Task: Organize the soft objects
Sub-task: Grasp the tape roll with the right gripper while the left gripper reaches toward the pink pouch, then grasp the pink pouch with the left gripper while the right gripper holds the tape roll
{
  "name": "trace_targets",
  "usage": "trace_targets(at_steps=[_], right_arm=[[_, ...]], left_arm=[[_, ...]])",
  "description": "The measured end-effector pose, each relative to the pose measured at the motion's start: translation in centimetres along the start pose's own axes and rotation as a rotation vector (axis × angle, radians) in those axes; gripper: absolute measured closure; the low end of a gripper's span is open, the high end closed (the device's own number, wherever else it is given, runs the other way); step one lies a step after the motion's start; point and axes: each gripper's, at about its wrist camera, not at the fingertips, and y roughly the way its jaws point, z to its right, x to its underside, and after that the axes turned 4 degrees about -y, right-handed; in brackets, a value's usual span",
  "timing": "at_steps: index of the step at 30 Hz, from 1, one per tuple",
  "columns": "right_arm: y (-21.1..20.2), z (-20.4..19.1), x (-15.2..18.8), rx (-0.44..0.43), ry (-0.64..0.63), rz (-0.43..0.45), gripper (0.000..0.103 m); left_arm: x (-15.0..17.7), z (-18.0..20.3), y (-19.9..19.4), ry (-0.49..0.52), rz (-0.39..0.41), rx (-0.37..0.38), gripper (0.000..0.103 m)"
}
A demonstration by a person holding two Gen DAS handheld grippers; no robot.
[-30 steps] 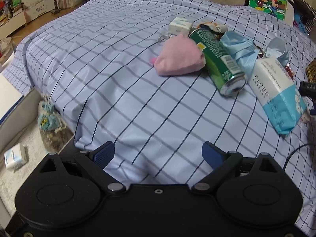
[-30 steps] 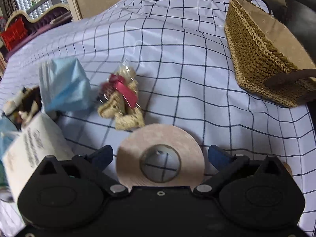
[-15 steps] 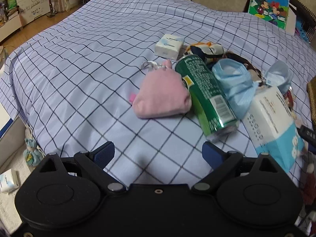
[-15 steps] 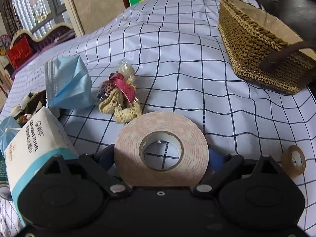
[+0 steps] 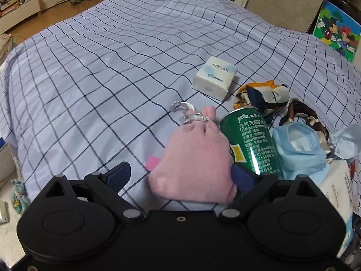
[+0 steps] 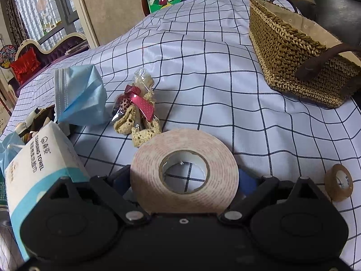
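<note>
A pink drawstring pouch [image 5: 194, 158] lies on the checked bedsheet [image 5: 101, 67] between the fingers of my left gripper [image 5: 180, 176], which is open; the right finger [image 5: 242, 176] touches the pouch, the left one stands apart. My right gripper [image 6: 185, 178] is shut on a big pinkish tape roll [image 6: 183, 174], held upright above the sheet. Blue face masks [image 5: 297, 149] [image 6: 79, 97], a cleansing towel pack [image 6: 42, 162], a patterned scarf [image 5: 264, 99] and a wrapped crochet bundle [image 6: 137, 115] lie around.
A green can [image 5: 250, 144] lies right of the pouch, touching it. A white tissue pack [image 5: 215, 78] lies farther back. A woven basket [image 6: 293, 52] stands at the right rear. A small tape roll [image 6: 338, 181] lies at the right. The bed edge drops off at the left.
My left gripper moved forward until the pink pouch came between its fingers. My right gripper closed on the big tape roll about half a second ago and has lifted it slightly.
</note>
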Motion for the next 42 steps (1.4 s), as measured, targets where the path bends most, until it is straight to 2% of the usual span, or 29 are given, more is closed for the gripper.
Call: trace_targets(at_steps=[3, 6, 8, 10, 11, 15, 21, 26, 30, 33, 36, 39, 42], right_arm=[[0.0, 0.0, -0.1, 0.000, -0.002, -0.006, 0.008], [0.1, -0.1, -0.5, 0.000, -0.011, -0.020, 0.008], [0.1, 0.0, -0.8, -0.005, -0.016, -0.034, 0.009], [0.1, 0.1, -1.2, -0.006, -0.021, -0.048, 0.009], [0.0, 0.2, -1.4, -0.003, -0.017, -0.052, 0.009], [-1.2, 1.0, -2.6, 0.006, 0.031, -0.039, 0.009], [-4.1, 0.8, -4.4, 0.008, 0.040, 0.007, 0.009], [-6.5, -1.0, -5.2, -0.011, 0.007, 0.037, 0.009], [-8.4, -3.4, -5.5, -0.047, -0.034, 0.058, 0.009], [-9.4, -6.0, -5.5, -0.060, -0.080, 0.057, 0.009], [-10.3, -8.5, -5.3, -0.102, -0.111, 0.052, 0.009], [-11.1, -10.4, -5.0, -0.133, -0.141, 0.057, 0.009], [-11.4, -10.9, -4.8, -0.119, -0.162, 0.066, 0.009]], left_arm=[[-0.4, 0.1, 1.6, -0.004, -0.026, -0.027, 0.004], [-0.7, -0.7, 3.3, -0.044, -0.086, 0.003, 0.003], [-0.7, -1.1, 3.5, -0.055, -0.089, 0.032, 0.005], [-0.4, -0.7, 2.9, 0.004, -0.054, 0.061, 0.023], [-0.3, -0.3, 2.4, 0.043, -0.039, 0.084, 0.039], [0.3, 0.2, 1.4, 0.085, -0.017, 0.071, 0.040], [0.9, -2.4, -0.5, 0.020, -0.027, 0.142, 0.040], [1.1, -4.7, -3.2, -0.022, -0.003, 0.166, 0.040], [1.7, -6.7, -4.9, -0.039, 0.013, 0.122, 0.040], [1.9, -7.6, -3.7, -0.072, 0.000, 0.087, 0.040], [2.4, -7.2, -1.7, -0.096, -0.048, 0.104, 0.040], [3.1, -6.0, -0.8, -0.052, -0.044, 0.063, 0.041], [3.1, -5.5, -0.6, -0.042, -0.030, 0.068, 0.041]])
